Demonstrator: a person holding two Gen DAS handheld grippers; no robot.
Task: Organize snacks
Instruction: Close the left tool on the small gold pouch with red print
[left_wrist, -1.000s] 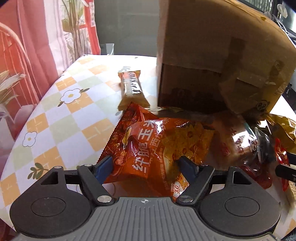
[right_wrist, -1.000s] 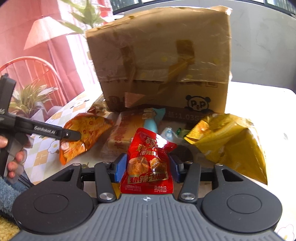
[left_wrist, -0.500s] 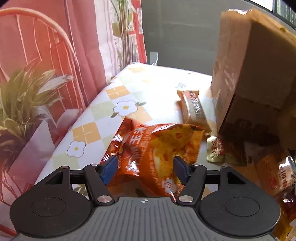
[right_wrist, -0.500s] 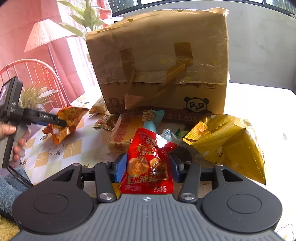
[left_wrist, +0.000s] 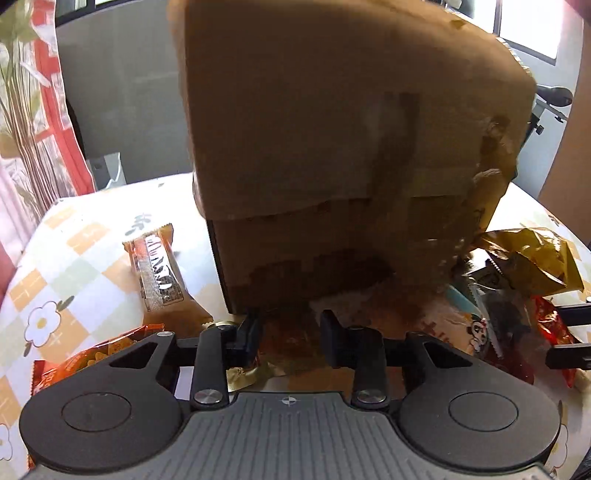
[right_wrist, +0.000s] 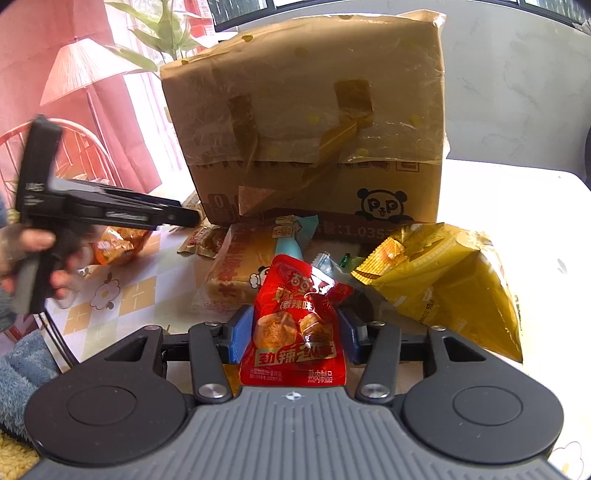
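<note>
Red pouch (right_wrist: 295, 321) sits gripped in the right tongs (right_wrist: 293, 332), held clear of the counter (right_wrist: 498, 192) for sorting. The left tongs (left_wrist: 290, 332), just narrowed, grip nothing, aimed at snacks by the box (left_wrist: 351, 147).

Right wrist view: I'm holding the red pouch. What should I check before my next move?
1. right tool grip on red pouch: ok, pads press both sides.
2. left tool empty: ok. Its jaws have just been closing with nothing clamped; a small packet lies beneath.
3. orange snack bag resting on table: ok.
4. cardboard box opening reachable: cannot tell, only taped sides show.
5. Tools apart: ok.
</note>
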